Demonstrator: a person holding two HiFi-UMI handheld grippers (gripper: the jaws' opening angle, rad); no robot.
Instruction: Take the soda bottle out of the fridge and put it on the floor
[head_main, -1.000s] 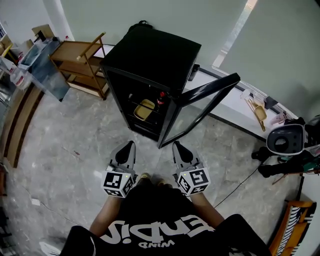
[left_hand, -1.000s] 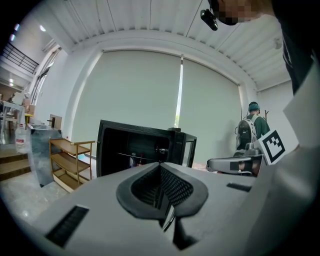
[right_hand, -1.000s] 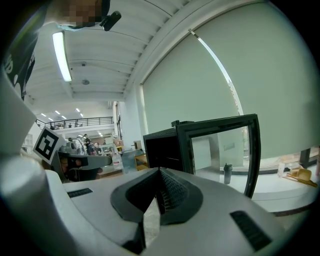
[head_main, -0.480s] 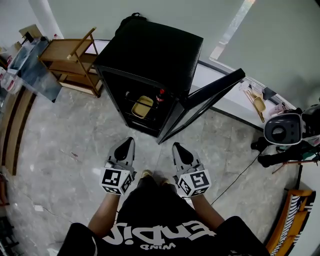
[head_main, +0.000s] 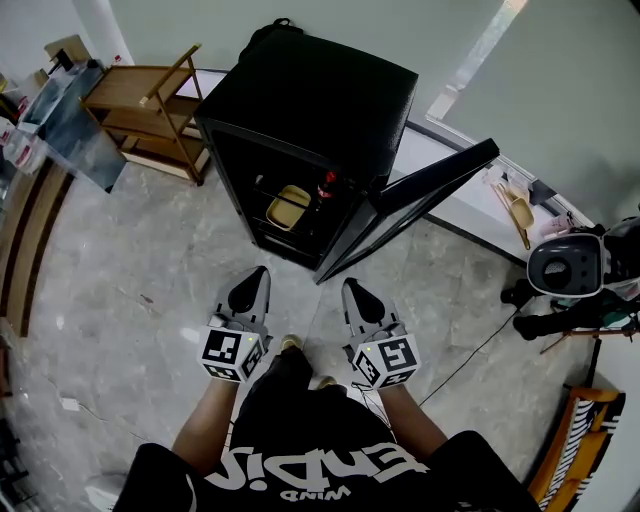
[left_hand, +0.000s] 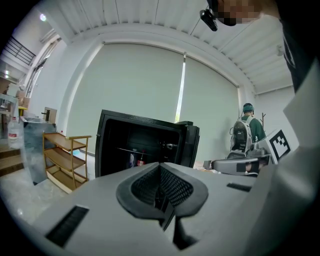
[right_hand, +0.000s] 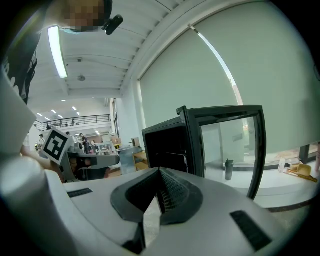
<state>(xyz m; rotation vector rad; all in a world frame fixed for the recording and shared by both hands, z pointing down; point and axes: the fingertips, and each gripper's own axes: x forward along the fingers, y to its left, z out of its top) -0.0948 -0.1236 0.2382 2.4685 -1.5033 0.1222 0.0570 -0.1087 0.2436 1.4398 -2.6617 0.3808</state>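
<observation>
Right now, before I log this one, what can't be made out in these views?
- Bottle: head view, too small and dark to read its label or fill.
- Fridge inside: head view, its top hides the back; the lower shelves are dark.
- Right gripper view: the fridge's inside is too dark to show the bottle.
- Yellow tub: head view, contents too small to tell.

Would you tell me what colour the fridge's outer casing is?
The fridge is black; head view shows it best.

The black shirt (head_main: 330, 445) bears white print including "WIND", upside down.
</observation>
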